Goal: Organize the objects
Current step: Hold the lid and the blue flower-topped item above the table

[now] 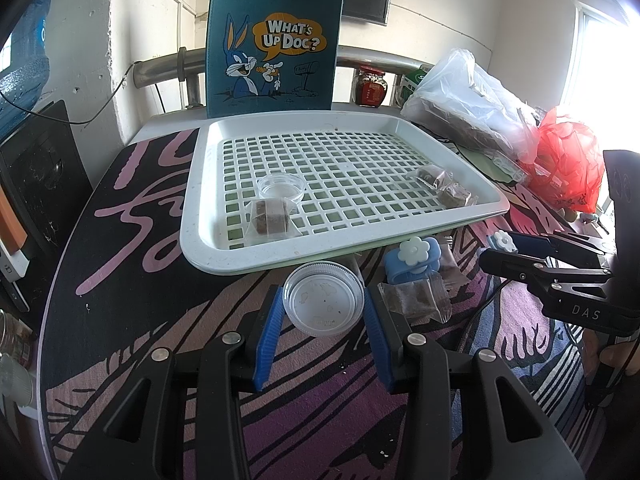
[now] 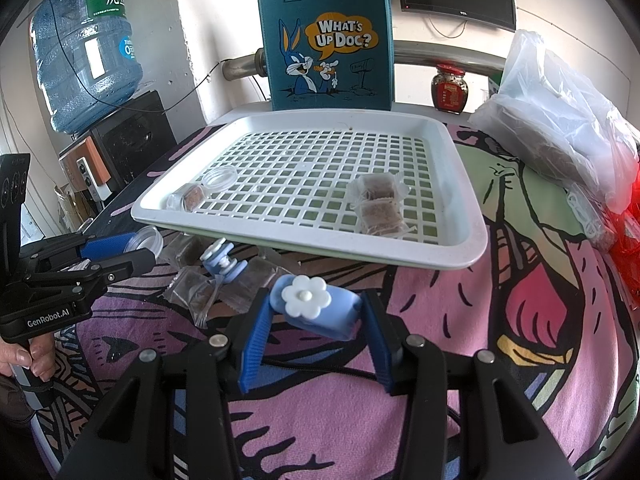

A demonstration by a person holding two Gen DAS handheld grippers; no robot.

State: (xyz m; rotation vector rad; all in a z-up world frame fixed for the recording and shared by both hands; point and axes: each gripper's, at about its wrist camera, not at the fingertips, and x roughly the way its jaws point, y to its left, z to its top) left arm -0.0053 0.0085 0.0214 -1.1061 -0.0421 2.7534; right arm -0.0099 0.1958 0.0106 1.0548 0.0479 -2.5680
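Note:
A white slotted tray lies on the patterned cloth. It holds a small clear cup, a wrapped brown cake near it, and two more wrapped cakes. My left gripper is shut on a round clear plastic lid in front of the tray. My right gripper is shut on a blue clip with a white flower.
More wrapped cakes and a second blue flower clip lie on the cloth before the tray. A blue tote bag stands behind it. A jar, plastic bags and a red bag crowd the right.

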